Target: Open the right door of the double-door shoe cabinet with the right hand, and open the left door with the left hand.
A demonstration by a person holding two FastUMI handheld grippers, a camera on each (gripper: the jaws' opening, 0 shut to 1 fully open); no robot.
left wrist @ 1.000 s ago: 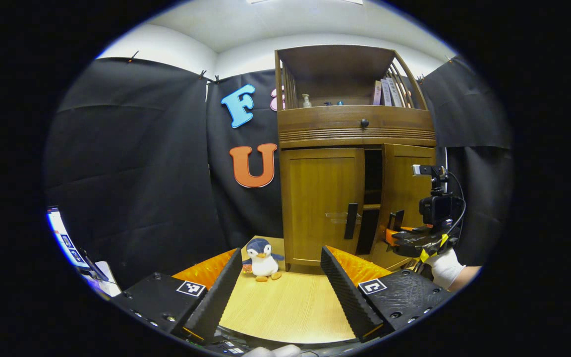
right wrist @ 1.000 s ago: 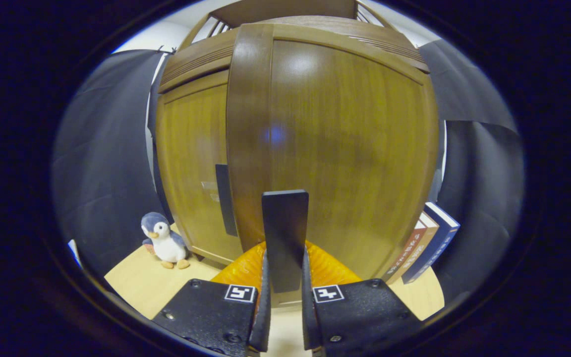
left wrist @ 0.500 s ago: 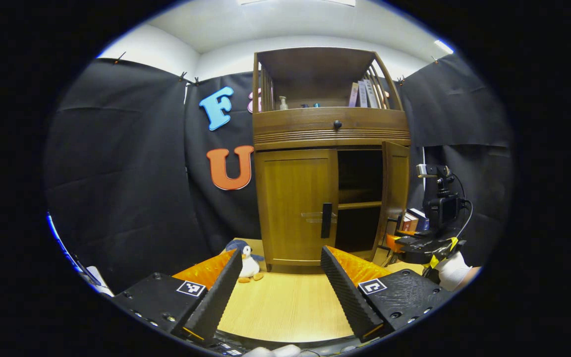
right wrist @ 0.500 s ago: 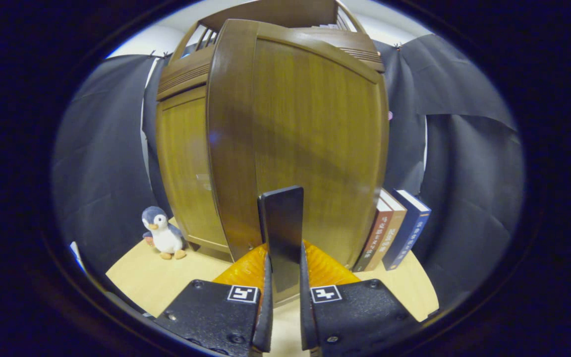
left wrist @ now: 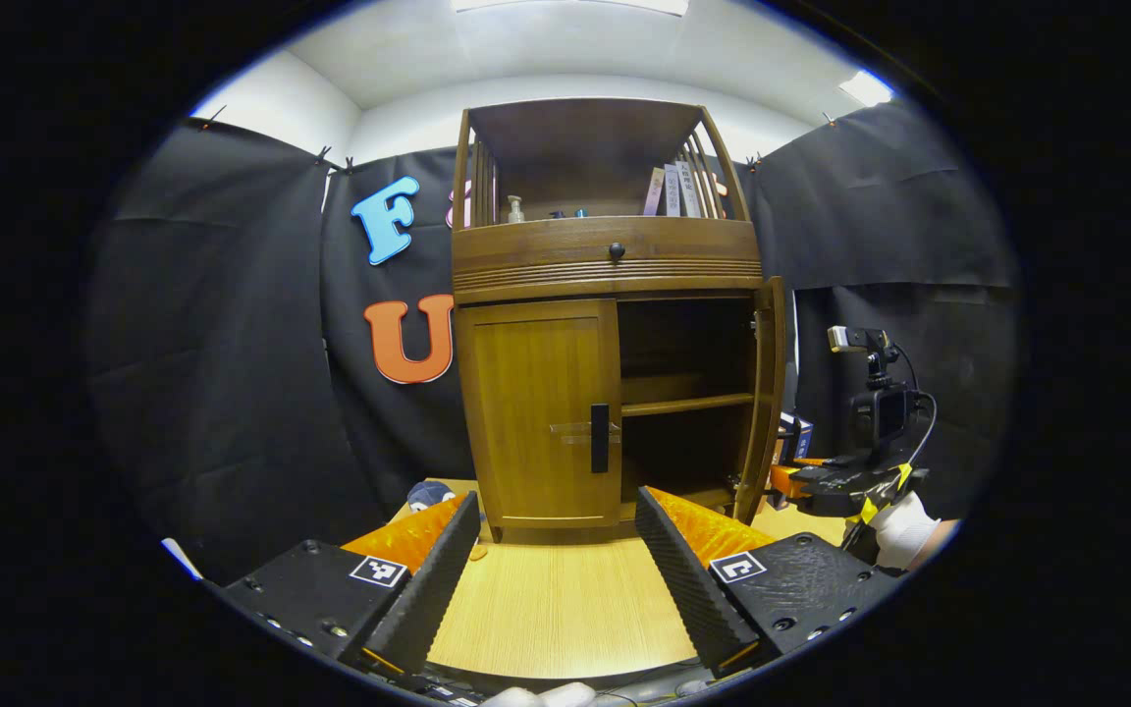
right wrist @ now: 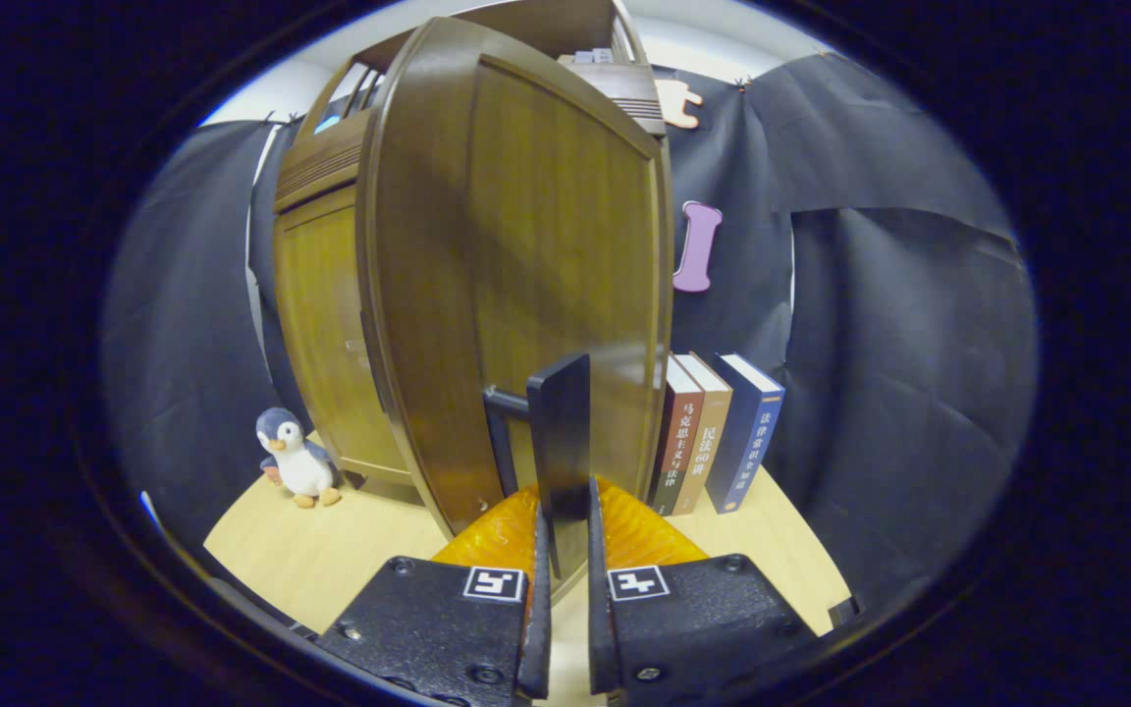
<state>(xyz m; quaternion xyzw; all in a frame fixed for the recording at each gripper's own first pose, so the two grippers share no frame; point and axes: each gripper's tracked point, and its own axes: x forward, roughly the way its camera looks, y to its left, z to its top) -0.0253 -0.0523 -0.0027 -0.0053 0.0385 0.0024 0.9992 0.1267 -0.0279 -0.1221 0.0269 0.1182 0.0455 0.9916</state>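
The wooden shoe cabinet [left wrist: 608, 253] stands at the back of the table. Its left door [left wrist: 538, 412] is closed, with a dark upright handle [left wrist: 600, 438] at its inner edge. The right door [left wrist: 770, 393] stands wide open, edge-on, baring dark shelves. My left gripper [left wrist: 556, 555] is open, low over the table and well short of the left door. My right gripper [right wrist: 564, 555] is shut on the right door's dark handle [right wrist: 561, 442], with the door panel [right wrist: 526, 245] close in front. In the left gripper view the right gripper [left wrist: 796, 483] sits at the open door's lower edge.
Three upright books [right wrist: 718, 432] stand right of the cabinet, just behind the open door. A penguin plush [right wrist: 291, 462] sits at the cabinet's left corner, half hidden behind my finger [left wrist: 425, 494]. A gloved hand [left wrist: 904, 525] holds the right gripper. The light wooden table [left wrist: 556, 609] lies between me and the cabinet.
The right door has swung from slightly ajar to wide open, pulled by the right gripper. The left gripper view has shifted so the cabinet sits more centred; its jaws stay open.
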